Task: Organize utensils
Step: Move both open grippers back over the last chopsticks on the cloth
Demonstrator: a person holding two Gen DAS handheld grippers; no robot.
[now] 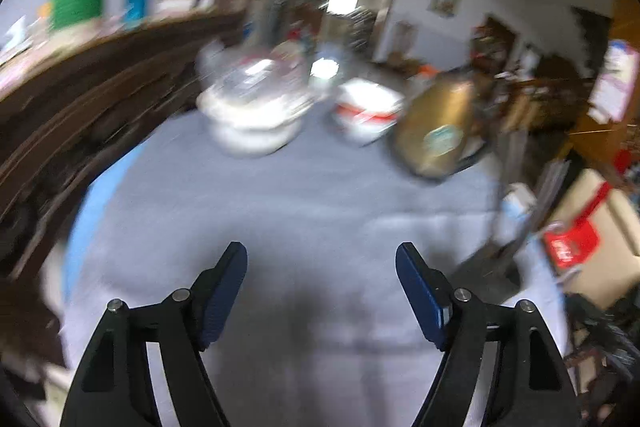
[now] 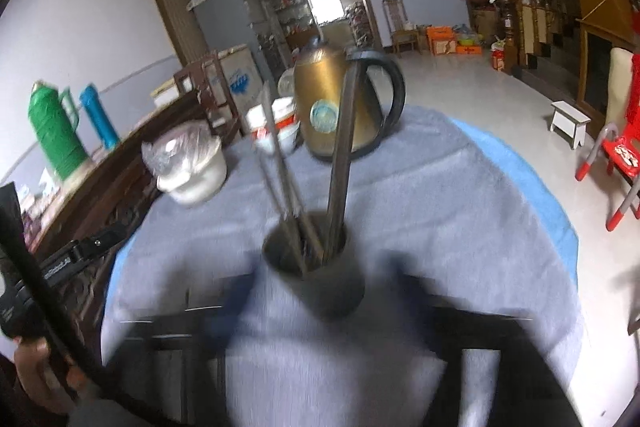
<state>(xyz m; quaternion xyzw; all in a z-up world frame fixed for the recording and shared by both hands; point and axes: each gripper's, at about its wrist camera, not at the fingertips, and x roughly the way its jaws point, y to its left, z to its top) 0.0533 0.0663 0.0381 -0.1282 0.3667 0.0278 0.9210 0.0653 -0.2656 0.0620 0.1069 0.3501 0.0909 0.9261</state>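
Note:
In the right wrist view a dark cylindrical holder [image 2: 320, 279] stands on the grey cloth [image 2: 440, 211] and holds several long thin utensils [image 2: 340, 155] leaning outwards. My right gripper [image 2: 320, 311] is strongly blurred; its fingers [image 2: 228, 303] stand wide apart on either side of the holder's base, with no contact visible. My left gripper [image 1: 320, 259] is open and empty above bare grey cloth [image 1: 320, 195]; its blue pads [image 1: 224, 291] are wide apart. The holder is not in the left wrist view.
A gold kettle [image 2: 336, 107] with a black handle stands behind the holder, also in the left wrist view [image 1: 436, 127]. A white bowl with plastic wrap [image 2: 188, 167] and a white-red container [image 2: 276, 123] stand at the back left. A dark wooden sideboard [image 2: 100, 195] borders the left.

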